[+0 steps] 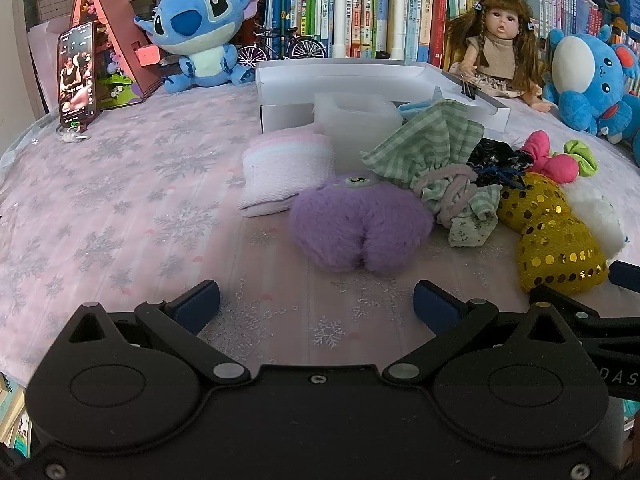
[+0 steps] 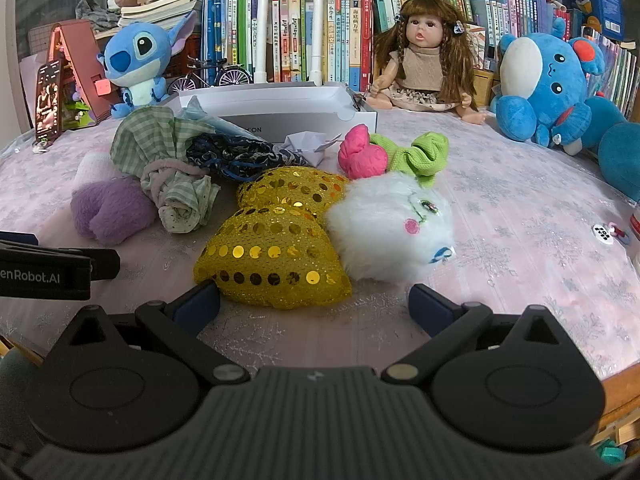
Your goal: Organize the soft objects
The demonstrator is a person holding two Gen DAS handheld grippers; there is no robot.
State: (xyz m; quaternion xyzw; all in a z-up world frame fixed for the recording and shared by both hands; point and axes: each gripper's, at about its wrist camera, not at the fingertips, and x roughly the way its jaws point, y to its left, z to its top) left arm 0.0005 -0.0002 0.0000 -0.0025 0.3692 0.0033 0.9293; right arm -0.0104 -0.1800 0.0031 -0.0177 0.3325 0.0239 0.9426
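Soft things lie in a loose heap on the pink snowflake-patterned worktop [image 1: 120, 200], and as far as I can judge the sorting has barely begun. Nearest the left claw [image 1: 316, 306] sits a purple plush [image 1: 360, 232], with a folded pink-and-white sock [image 1: 286, 170] touching its far side. Just beside those is a bunched green checked cloth [image 1: 432, 148], tied with a mauve cord, leaning against a dark patterned fabric [image 2: 236, 154]. A gold sequined bow [image 2: 280, 236] lies right in front of the right claw [image 2: 314, 304], its near edge against the claw's left pad. A white fluffy plush [image 2: 392, 224] presses against the bow's far right side, and behind it are a pink scrunchie [image 2: 360, 154] and a green one [image 2: 420, 152], touching each other.

Both claws stand wide apart and hold nothing; neither is yet closing on anything.

Behind the heap is an open white box [image 1: 360, 76]. It looks like the likely home for these pieces, though that is my guess. Something pale and something blue show at its rim; I cannot tell whether they were placed there as part of the job.

Further back, a blue plush [image 1: 196, 32], a doll [image 2: 420, 52] and another blue plush [image 2: 548, 80] sit along the bookshelves, well apart from the pile. By my reckoning, nearly all the work remains.
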